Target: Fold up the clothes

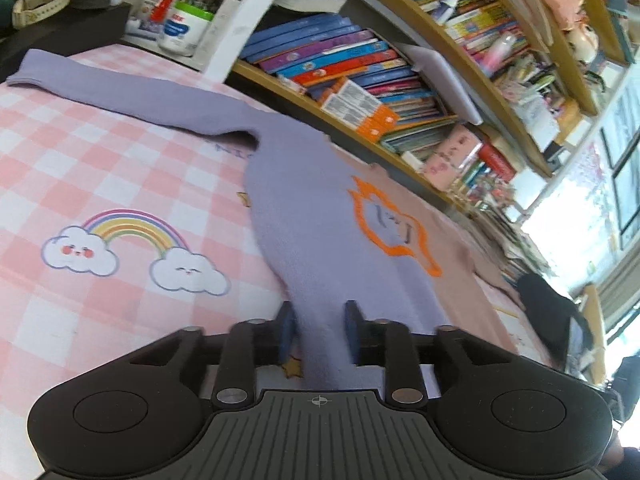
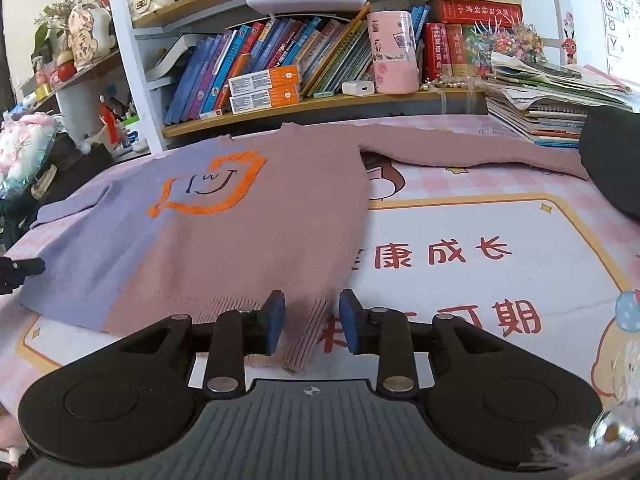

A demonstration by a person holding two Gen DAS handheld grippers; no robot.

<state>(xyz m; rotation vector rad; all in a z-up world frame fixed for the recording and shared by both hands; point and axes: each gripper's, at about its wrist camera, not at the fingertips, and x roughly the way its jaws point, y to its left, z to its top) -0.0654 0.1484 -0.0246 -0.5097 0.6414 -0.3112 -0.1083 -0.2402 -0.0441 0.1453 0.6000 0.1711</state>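
A two-tone sweater, purple on one half and dusty pink on the other, lies flat on the table with an orange outline motif on its chest. The purple sleeve stretches out to the left, and the pink sleeve reaches right. My left gripper straddles the purple bottom hem; its blue pads stand apart with the cloth lying between them. My right gripper sits over the pink ribbed hem corner, pads apart, with a gap showing beside the right pad.
The table carries a pink checked cloth with a rainbow print and a mat with red characters. A bookshelf runs along the back edge. A pile of notebooks and a black object sit at the right.
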